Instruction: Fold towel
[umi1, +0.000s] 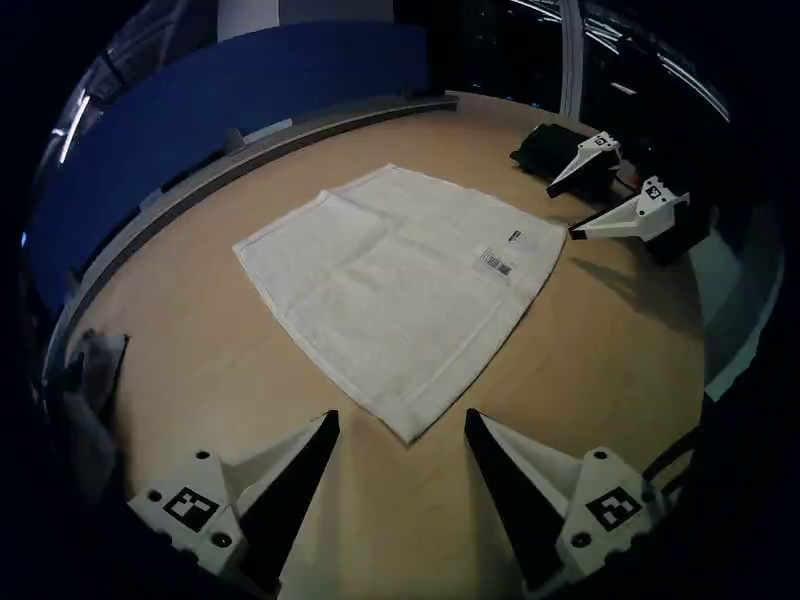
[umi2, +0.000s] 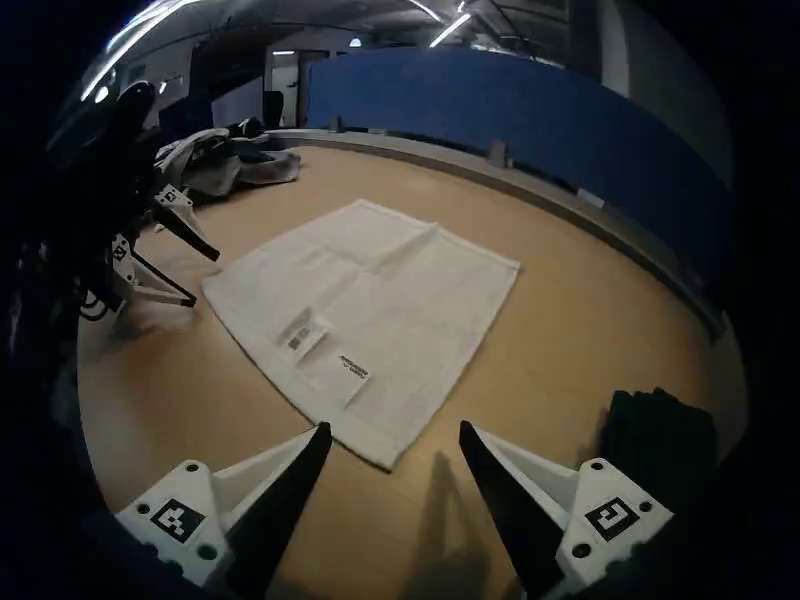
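Left gripper view: a white towel (umi1: 400, 290) lies spread flat on the wooden table (umi1: 200, 380), one corner pointing into the gap of my left gripper (umi1: 400, 413), just short of its tips. My right gripper (umi2: 393, 425) faces the corner nearest the label (umi2: 305, 330). Both tongs stand parted, holding nothing. Soft, light and limp, the cloth will likely sag unless I pinch it at the hemmed corners.
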